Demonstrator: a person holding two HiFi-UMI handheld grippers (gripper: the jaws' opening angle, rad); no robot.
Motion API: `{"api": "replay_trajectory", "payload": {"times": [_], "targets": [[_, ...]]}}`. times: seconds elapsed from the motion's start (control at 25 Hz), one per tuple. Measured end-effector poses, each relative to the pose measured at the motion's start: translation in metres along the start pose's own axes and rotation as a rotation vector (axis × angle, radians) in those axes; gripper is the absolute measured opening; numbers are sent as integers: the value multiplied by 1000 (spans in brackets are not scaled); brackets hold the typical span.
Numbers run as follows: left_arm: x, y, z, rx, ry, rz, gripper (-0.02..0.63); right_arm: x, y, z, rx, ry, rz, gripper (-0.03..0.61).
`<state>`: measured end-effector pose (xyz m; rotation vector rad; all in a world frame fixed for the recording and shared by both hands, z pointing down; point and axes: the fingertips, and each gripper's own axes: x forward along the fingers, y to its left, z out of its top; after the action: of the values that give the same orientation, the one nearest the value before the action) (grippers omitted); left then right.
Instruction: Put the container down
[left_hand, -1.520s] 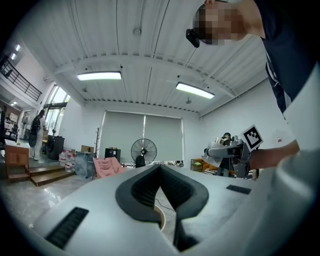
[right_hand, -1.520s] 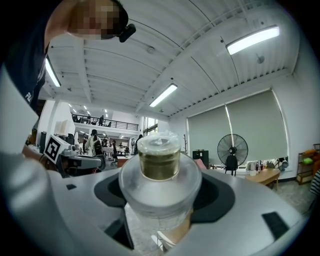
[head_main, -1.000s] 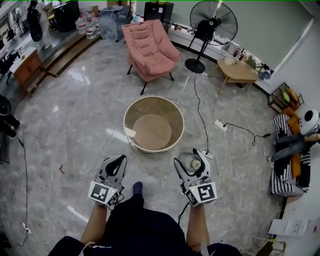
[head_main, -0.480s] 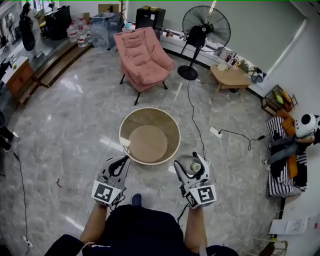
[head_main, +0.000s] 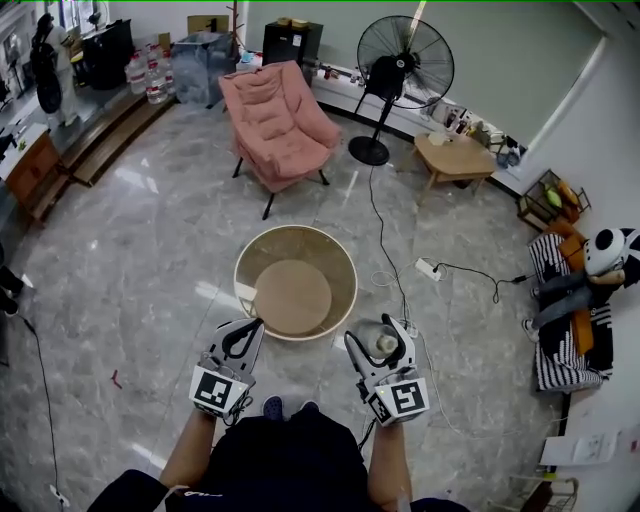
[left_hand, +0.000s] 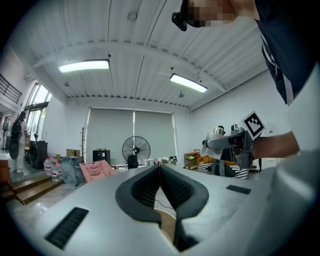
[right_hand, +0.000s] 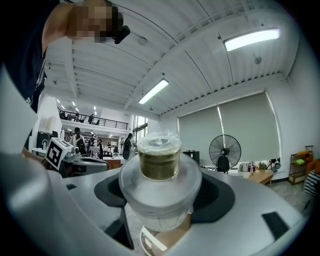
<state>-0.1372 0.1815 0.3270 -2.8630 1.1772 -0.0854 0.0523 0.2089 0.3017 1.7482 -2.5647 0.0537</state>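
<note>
Container (right_hand: 159, 186), a clear jar with a brownish neck and a clear cap, is pinched across its body by our right gripper (head_main: 378, 333) and carried in the air, above the floor and just right of the round rimmed table (head_main: 295, 298). Left gripper (left_hand: 160, 172) has its tongs pressed together with nothing between them, tips near the table's near edge. We judge the step as carry/approach: the container is not yet set down and touches no surface. The next move calls for swinging the right gripper left over the tabletop if that's the target, lowering until the base sits flat, then spreading the tongs. The risk is tipping it on release if it lands tilted. The right gripper view shows the grip and cap clearly, plus a sliver of table rim below. The head view shows the container only as a pale blob, but it gives the layout relative to the table. The left gripper view catches the right gripper from the side.
</note>
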Motion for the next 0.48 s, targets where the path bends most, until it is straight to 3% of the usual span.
{"api": "replay_trajectory", "payload": {"times": [0.24, 0.48], "targets": [[16, -17, -2, -49, 24, 7, 25, -9, -22, 1, 6, 6, 6, 348], [32, -27, 6, -47, 8, 27, 26, -6, -38, 3, -7, 10, 30, 350]]}}
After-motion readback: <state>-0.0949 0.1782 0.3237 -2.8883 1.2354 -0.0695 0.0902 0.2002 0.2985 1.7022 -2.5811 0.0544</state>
